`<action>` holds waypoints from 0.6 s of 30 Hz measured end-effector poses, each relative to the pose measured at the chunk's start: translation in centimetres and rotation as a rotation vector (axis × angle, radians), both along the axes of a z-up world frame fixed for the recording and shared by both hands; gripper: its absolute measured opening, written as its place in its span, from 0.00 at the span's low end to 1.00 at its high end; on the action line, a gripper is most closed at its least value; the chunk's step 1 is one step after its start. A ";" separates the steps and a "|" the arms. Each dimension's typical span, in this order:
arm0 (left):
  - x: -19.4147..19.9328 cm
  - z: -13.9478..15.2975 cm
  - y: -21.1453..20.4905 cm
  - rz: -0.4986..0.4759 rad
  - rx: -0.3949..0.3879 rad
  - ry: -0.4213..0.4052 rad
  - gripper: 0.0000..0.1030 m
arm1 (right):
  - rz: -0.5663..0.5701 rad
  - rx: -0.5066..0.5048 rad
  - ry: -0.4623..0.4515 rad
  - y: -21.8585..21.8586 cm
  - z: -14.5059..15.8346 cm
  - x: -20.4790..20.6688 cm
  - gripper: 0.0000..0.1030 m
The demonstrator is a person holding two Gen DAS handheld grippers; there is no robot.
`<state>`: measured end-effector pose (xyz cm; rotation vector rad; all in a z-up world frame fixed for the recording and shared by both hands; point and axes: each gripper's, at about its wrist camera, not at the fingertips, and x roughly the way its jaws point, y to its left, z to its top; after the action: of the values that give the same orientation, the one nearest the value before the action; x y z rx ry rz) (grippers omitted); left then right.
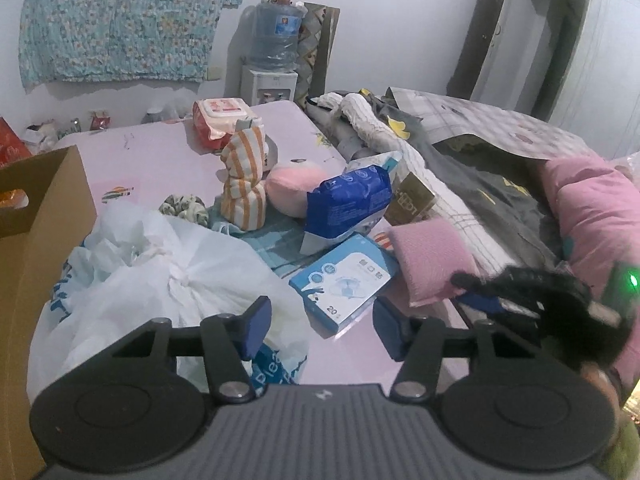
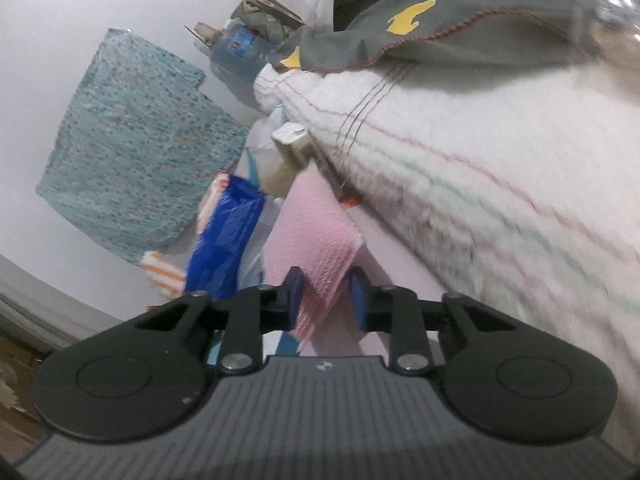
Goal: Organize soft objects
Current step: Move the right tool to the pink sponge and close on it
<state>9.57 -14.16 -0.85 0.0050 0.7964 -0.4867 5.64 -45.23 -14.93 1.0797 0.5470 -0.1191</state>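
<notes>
Your right gripper (image 2: 325, 300) straddles the limp pink cloth (image 2: 316, 240) corner, fingers not visibly pinching; the left gripper (image 1: 322, 326) is spread and empty, so bite deeper.

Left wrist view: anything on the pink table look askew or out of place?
Yes. The blue wipes pack is tipped at a slant, propped on the mask box rather than lying flat. The white plastic bag sprawls crumpled beside the cardboard box.
</notes>
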 end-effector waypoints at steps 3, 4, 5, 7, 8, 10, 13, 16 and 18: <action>-0.2 -0.1 0.3 -0.007 -0.013 0.020 0.51 | 0.029 0.025 0.006 1.8 -0.2 -2.2 0.15; -0.3 -0.1 0.3 -0.012 -0.015 0.026 0.50 | 0.042 0.039 0.011 2.3 -0.2 -3.1 0.15; -0.4 -0.2 0.4 -0.018 -0.016 0.030 0.49 | 0.056 0.058 0.015 3.0 -0.5 -3.8 0.15; -0.8 -0.1 0.4 -0.032 -0.020 0.032 0.47 | 0.084 0.078 0.029 4.1 -0.7 -5.1 0.14; -1.1 -0.1 0.4 -0.039 -0.020 0.030 0.47 | 0.101 0.080 0.038 4.8 -0.8 -5.5 0.14; -1.5 -0.1 0.4 -0.050 -0.019 0.024 0.47 | 0.140 0.074 0.049 5.8 -0.8 -6.1 0.14; -2.0 -0.1 0.5 -0.059 -0.020 0.019 0.47 | 0.141 -0.006 0.033 6.1 0.6 -7.2 0.18; -2.2 -0.1 0.6 -0.062 -0.021 0.024 0.47 | 0.110 -0.143 -0.001 5.4 2.6 -6.6 0.43; -2.2 -0.1 0.7 -0.063 -0.021 0.026 0.47 | 0.081 -0.214 -0.014 4.5 3.2 -5.4 0.67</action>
<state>7.38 -13.48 -0.91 0.0038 0.8182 -0.5556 0.20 -40.70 -11.69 0.8489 0.5514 -0.0970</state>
